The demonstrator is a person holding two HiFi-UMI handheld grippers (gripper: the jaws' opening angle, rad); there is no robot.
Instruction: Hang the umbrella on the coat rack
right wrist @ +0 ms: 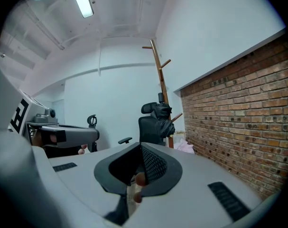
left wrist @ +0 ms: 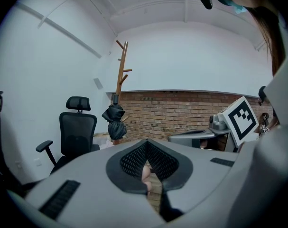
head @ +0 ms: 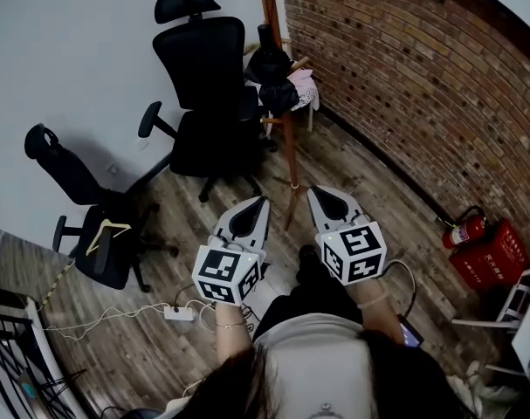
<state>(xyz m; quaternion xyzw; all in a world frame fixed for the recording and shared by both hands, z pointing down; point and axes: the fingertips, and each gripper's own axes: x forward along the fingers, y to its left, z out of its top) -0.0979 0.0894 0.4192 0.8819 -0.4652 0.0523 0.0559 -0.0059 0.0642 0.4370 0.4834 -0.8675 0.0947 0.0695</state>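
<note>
A folded black umbrella (head: 271,75) hangs on the wooden coat rack (head: 290,147), which stands in the corner by the brick wall. Both grippers are held side by side in front of the person, some way short of the rack and apart from it. My left gripper (head: 261,202) is shut with nothing in it, and so is my right gripper (head: 316,194). In the left gripper view the umbrella (left wrist: 115,122) hangs low on the rack (left wrist: 120,70), beyond my shut jaws. In the right gripper view the umbrella (right wrist: 163,120) hangs on the rack (right wrist: 159,75) straight ahead.
A black office chair (head: 208,85) stands just left of the rack. A second chair (head: 81,208) with a clothes hanger (head: 107,230) on its seat is at the left. A pink cloth (head: 305,87) lies behind the rack. A fire extinguisher (head: 464,231) and a red box (head: 493,256) sit at the right wall. A power strip (head: 179,313) lies on the floor.
</note>
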